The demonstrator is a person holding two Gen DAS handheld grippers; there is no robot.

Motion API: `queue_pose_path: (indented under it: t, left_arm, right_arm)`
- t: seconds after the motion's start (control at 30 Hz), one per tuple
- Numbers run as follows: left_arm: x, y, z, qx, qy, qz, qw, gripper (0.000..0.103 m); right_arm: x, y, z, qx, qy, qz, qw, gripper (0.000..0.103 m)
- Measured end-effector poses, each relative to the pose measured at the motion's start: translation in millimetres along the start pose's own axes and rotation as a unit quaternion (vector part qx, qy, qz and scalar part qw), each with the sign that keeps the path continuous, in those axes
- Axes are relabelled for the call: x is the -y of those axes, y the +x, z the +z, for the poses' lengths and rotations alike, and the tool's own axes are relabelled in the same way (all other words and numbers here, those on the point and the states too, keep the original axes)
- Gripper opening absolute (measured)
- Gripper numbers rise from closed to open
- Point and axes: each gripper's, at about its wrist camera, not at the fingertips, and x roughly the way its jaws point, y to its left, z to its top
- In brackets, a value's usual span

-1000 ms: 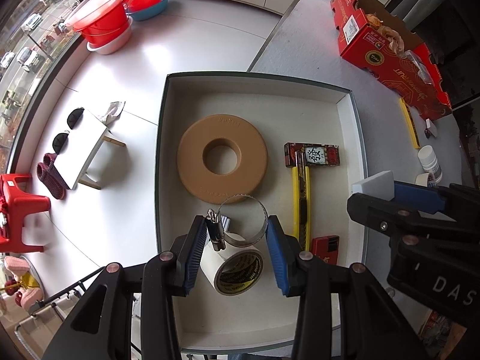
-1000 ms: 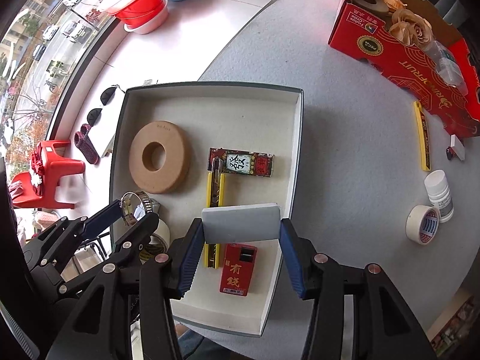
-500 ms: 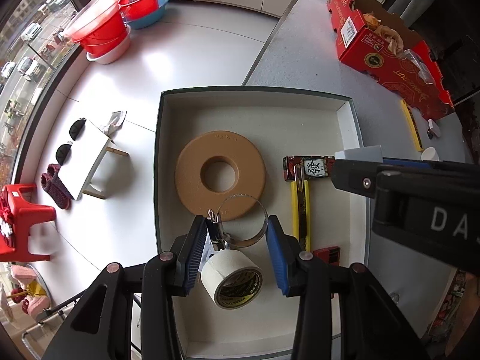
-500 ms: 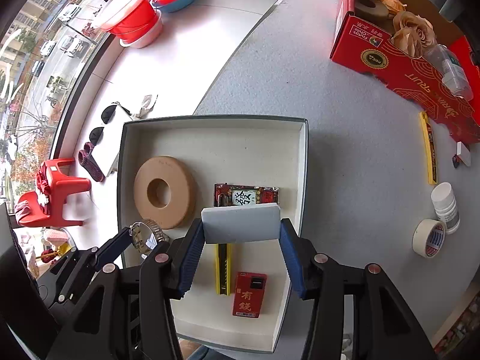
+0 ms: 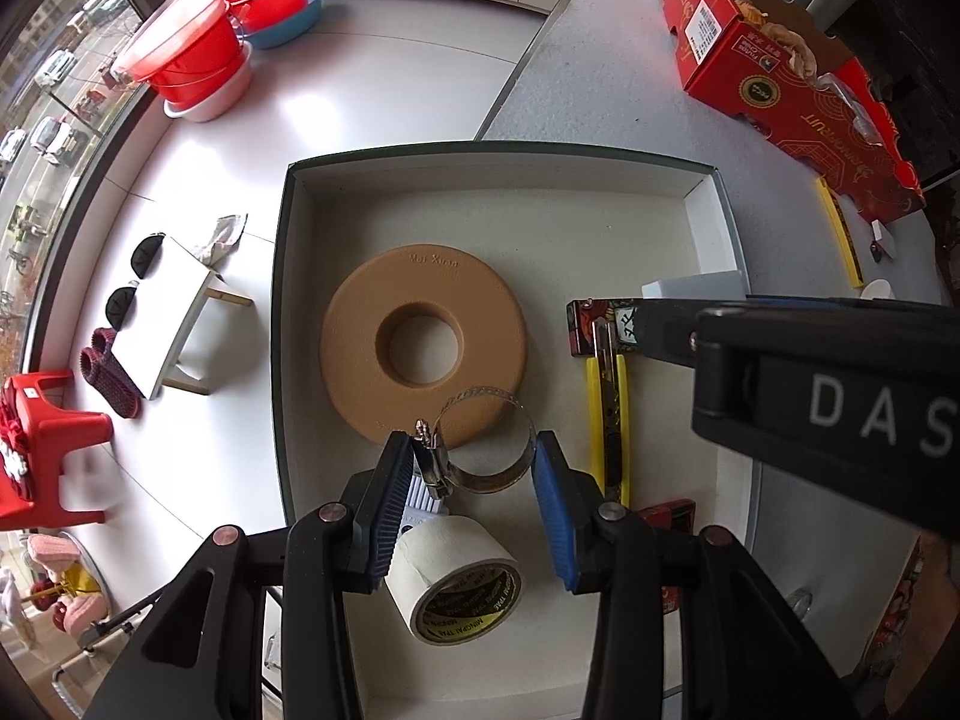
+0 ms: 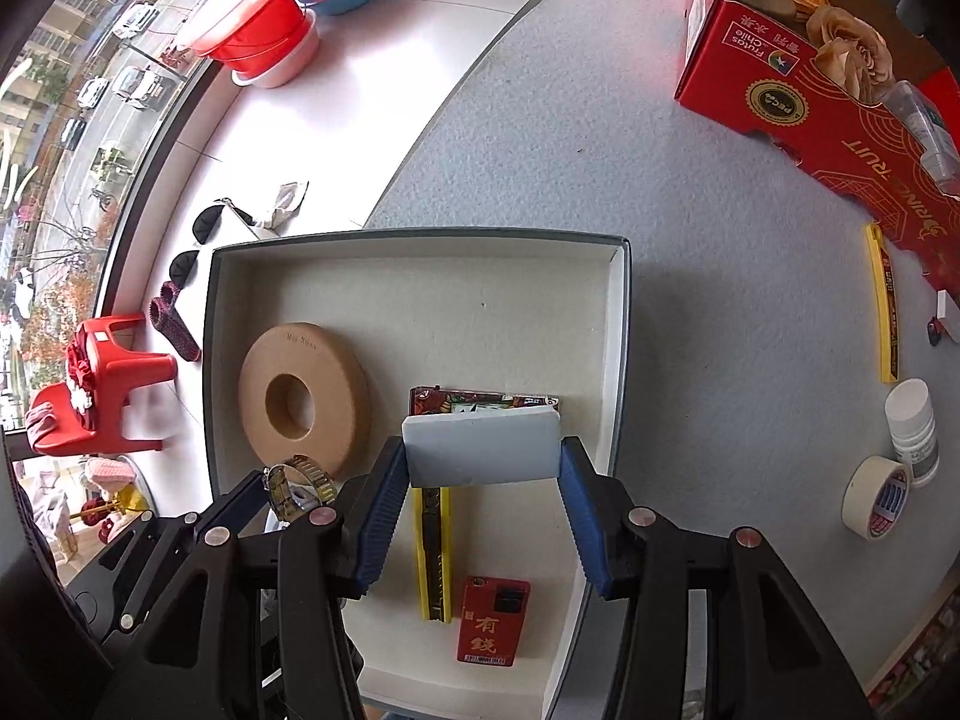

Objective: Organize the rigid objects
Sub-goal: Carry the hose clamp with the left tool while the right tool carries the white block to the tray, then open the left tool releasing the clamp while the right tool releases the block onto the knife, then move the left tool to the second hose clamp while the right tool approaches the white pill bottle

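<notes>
Grey table, tray: right gripper has carried clamped block over tray; left gripper clamps hose clamp above tray.

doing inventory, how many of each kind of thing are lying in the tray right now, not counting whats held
Foam ring: 1
Tape roll: 1
Yellow utility knife: 1
Small boxes: 2, patterned and red
Total: 5

Tan ring; yellow knife; red box with gold characters; pale grey block; cream tape; white tray.
</notes>
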Motion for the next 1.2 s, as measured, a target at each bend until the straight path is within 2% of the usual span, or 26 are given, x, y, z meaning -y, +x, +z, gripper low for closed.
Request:
queue_pose_path:
  t: [0.03,0.07,0.1,0.13,0.17,0.27,0.47,0.67,0.93,1.2]
  left_arm:
    - [1,1,0,0.000,0.003,0.001,1.0000,0.050]
    - [1,1,-1,0.002,0.005,0.001,1.0000,0.063]
    - [1,0,-2,0.007,0.005,0.004,1.0000,0.071]
    - [-1,-2,-3,0.014,0.002,0.006,0.9999,0.083]
    - [-2,-5,-4,0.020,0.000,0.008,0.9998,0.084]
    - [-2,-5,-5,0.012,0.003,0.016,0.9998,0.086]
    - [1,-11,-9,0.009,0.009,0.015,0.9998,0.089]
    - [11,-14,-14,0.000,0.019,0.014,0.9997,0.090]
    - [39,-25,-28,-0.004,0.057,0.003,0.9984,0.090]
    - [96,-26,-53,-0.021,0.141,-0.011,0.9897,0.090]
  right_arm:
    - [0,1,-1,0.001,-0.004,0.002,1.000,0.052]
    - [-1,1,-2,0.001,-0.010,0.003,1.000,0.053]
    - [-2,0,-2,0.002,-0.015,0.004,1.000,0.056]
    - [-2,-1,-4,0.005,-0.019,-0.001,1.000,0.074]
    - [-2,-3,-5,0.012,-0.019,-0.008,1.000,0.088]
    - [0,-14,-9,0.032,-0.020,-0.013,0.999,0.088]
    - [19,-26,-22,0.027,0.003,-0.010,1.000,0.088]
    - [55,-29,-48,0.018,0.056,0.000,0.998,0.088]
    - [118,-35,-105,0.007,0.140,0.002,0.990,0.088]
    - [190,-30,-186,-0.018,0.236,-0.007,0.972,0.088]
